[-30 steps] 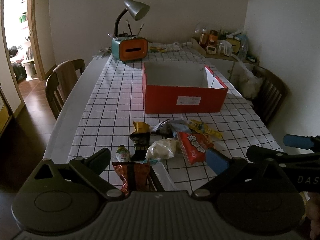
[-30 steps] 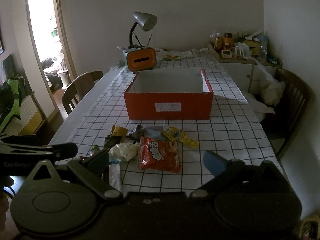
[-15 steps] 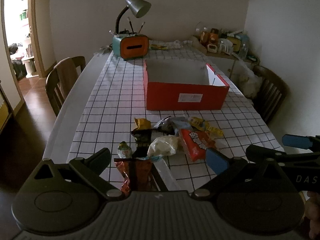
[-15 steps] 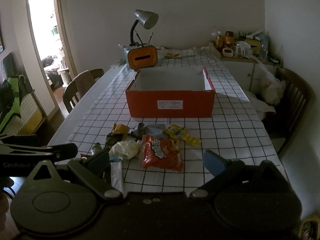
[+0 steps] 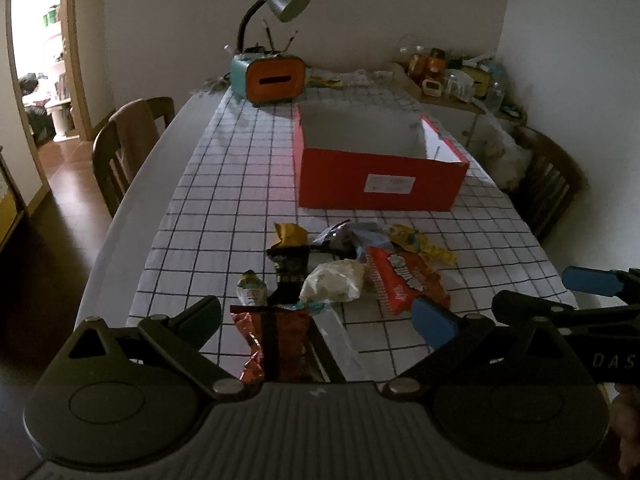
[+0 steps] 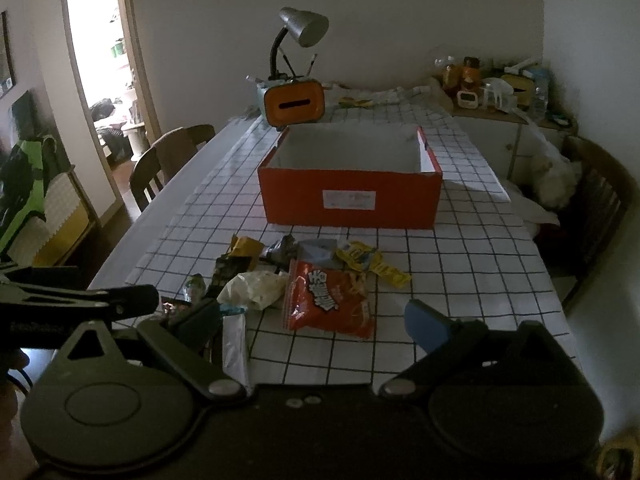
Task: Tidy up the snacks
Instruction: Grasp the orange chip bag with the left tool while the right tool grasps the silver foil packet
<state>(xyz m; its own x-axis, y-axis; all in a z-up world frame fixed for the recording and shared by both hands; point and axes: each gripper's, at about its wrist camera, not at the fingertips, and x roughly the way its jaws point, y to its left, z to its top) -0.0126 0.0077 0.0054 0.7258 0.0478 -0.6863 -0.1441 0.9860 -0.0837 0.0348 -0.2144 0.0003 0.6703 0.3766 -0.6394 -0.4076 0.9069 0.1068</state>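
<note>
Right wrist: crinkled red snack bag (image 6: 329, 299) w/ white lettering, flat.

Left tongs (image 5: 316, 312): jaws spread wide, nothing between them, pointing forward and level. Right tongs (image 6: 308, 316): jaws likewise spread wide and empty, pointing forward. The two units sit side by side; each appears at the edge of the other's wrist view. A hand (image 5: 626, 428) is partly visible at the lower right.
</note>
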